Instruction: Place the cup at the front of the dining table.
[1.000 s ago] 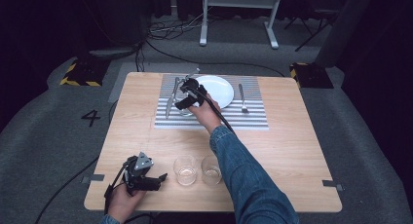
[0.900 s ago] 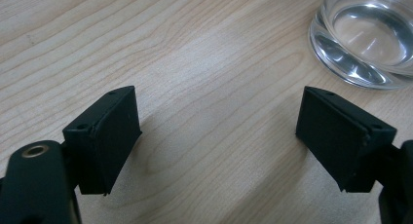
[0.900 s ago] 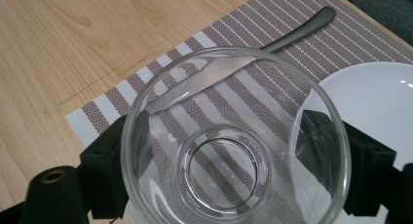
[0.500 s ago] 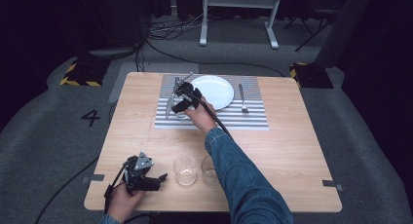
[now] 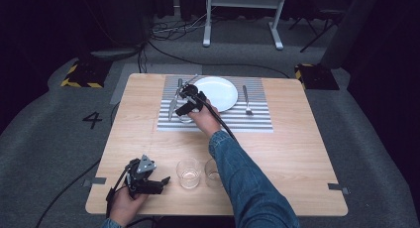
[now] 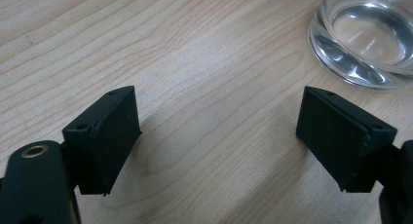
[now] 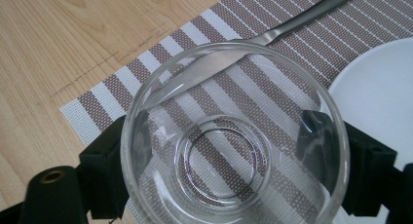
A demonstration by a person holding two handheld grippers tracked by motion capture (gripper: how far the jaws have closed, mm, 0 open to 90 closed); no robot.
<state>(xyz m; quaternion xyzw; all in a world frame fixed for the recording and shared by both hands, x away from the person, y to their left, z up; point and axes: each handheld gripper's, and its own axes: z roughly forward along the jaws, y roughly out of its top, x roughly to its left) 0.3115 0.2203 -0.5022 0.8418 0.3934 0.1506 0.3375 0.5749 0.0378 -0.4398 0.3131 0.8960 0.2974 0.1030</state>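
Glass [image 7: 234, 146] sits clamped in your right gripper [image 5: 187, 103], over the striped mat [image 5: 257, 118]. Knife [image 7: 272, 33] lies just beyond it; plate [image 5: 220, 91] is close at its right. Fork [image 5: 245, 100] lies past the plate. Your left gripper [image 6: 219, 136] rests spread on the bare table [image 5: 297, 153], holding nothing, with two more tumblers [image 5: 188, 173] beside it.

Left gripper [image 6: 219, 136] jaws apart, right gripper [image 7: 229, 170] clamped.
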